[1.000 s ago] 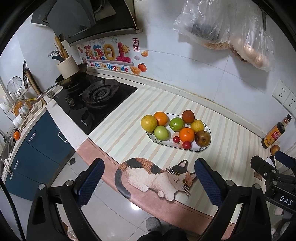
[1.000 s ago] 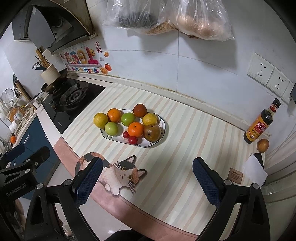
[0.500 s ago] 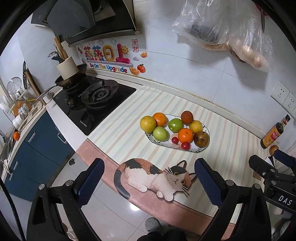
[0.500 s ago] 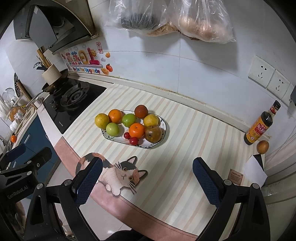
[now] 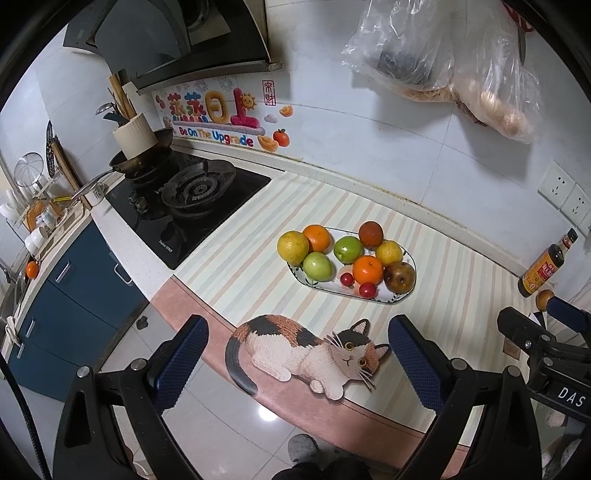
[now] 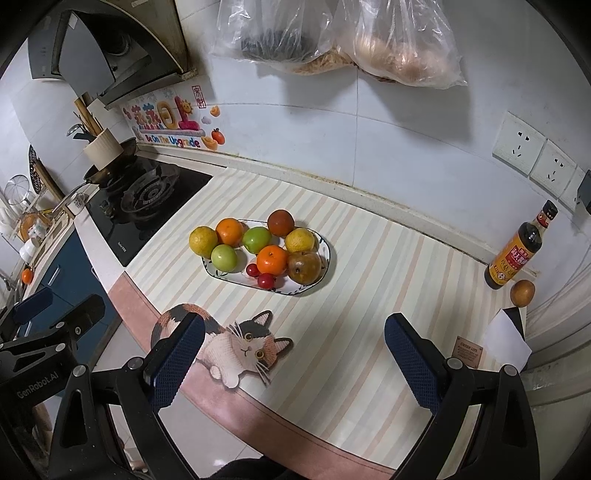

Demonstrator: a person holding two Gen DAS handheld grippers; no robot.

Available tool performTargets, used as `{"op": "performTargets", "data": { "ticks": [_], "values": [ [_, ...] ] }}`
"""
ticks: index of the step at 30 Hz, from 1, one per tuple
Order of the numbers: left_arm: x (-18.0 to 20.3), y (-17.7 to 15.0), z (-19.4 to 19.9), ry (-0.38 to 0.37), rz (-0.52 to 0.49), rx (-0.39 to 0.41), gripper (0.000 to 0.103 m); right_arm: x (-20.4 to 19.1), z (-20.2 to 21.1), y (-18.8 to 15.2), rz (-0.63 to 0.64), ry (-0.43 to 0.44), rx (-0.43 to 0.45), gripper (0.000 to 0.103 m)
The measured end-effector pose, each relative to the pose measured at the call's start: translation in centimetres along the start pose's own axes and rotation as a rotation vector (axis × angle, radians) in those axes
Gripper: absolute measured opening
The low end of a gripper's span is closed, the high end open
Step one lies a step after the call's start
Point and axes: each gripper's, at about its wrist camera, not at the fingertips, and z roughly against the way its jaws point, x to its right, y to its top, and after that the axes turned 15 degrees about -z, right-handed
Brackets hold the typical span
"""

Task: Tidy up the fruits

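Note:
An oval white plate point(image 5: 400, 297) point(image 6: 328, 258) sits on the striped counter mat, loaded with oranges, green apples, yellow citrus, a brown pear and two small red fruits. A yellow citrus point(image 5: 292, 246) point(image 6: 202, 240) rests at the plate's left end. One brown fruit point(image 6: 522, 292) lies apart, beside the sauce bottle at the right. My left gripper point(image 5: 297, 360) is open and empty, held above the counter's front edge near the cat decal. My right gripper point(image 6: 293, 356) is open and empty, above the mat in front of the plate.
A gas stove point(image 5: 184, 199) with a pan stands to the left. A sauce bottle point(image 6: 517, 251) stands at the right wall, with a paper card point(image 6: 508, 341) near it. Plastic bags point(image 6: 332, 33) hang on the wall above. A cat decal point(image 5: 306, 350) lies at the front edge.
Both grippers have drifted slightly; the plate sits a touch lower-left in the left view and a little right in the right view. Nothing was grasped.

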Motion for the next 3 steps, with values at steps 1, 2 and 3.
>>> {"op": "performTargets", "data": {
  "ticks": [1,2,3],
  "values": [
    [0.03,-0.08,0.07,-0.001,0.002,0.003,0.100,0.06,0.10,-0.01,-0.001,0.001,0.000,0.100],
    [0.08,-0.08,0.14,-0.001,0.002,0.005,0.100,0.11,0.11,-0.03,-0.002,0.001,0.000,0.100],
    [0.05,-0.12,0.24,-0.002,0.002,0.006,0.100,0.10,0.13,-0.05,-0.001,0.000,0.000,0.100]
  ]
}}
